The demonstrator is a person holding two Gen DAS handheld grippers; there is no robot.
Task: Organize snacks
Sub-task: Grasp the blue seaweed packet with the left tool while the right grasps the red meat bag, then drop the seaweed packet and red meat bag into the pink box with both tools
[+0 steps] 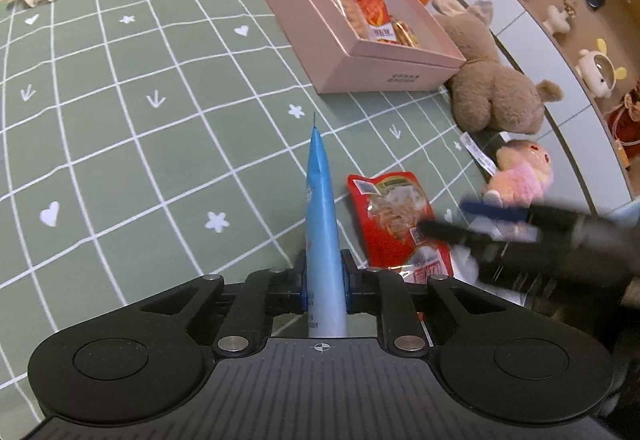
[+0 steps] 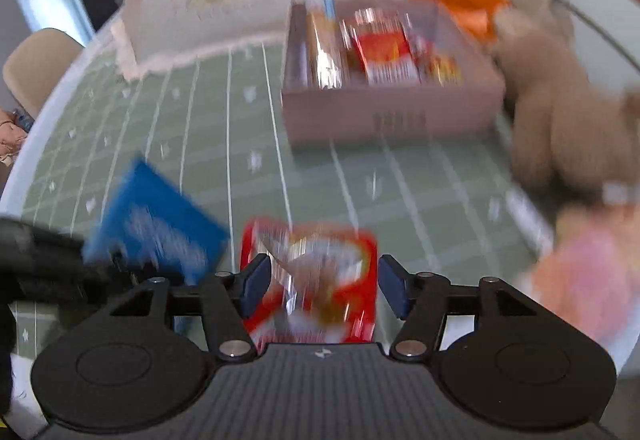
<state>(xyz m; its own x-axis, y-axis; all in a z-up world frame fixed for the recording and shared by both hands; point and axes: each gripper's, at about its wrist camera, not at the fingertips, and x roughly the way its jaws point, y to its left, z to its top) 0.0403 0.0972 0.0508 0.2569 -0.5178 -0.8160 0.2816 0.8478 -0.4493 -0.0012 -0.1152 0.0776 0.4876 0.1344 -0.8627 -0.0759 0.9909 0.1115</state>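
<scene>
My left claw (image 1: 323,282) is matt black plastic with small shiny metal pins, its ribbed body dull grey, and it pinches a smooth blue packet (image 1: 321,200) with a soft plastic sheen. The red snack pouch (image 1: 394,218) beside it is glossy crinkled foil film, and the table (image 1: 120,144) wears a matt green cloth printed with white lines. The pink box (image 1: 360,52) looks like smooth matt cardboard, the brown toy (image 1: 492,96) beside it is fuzzy plush.
</scene>
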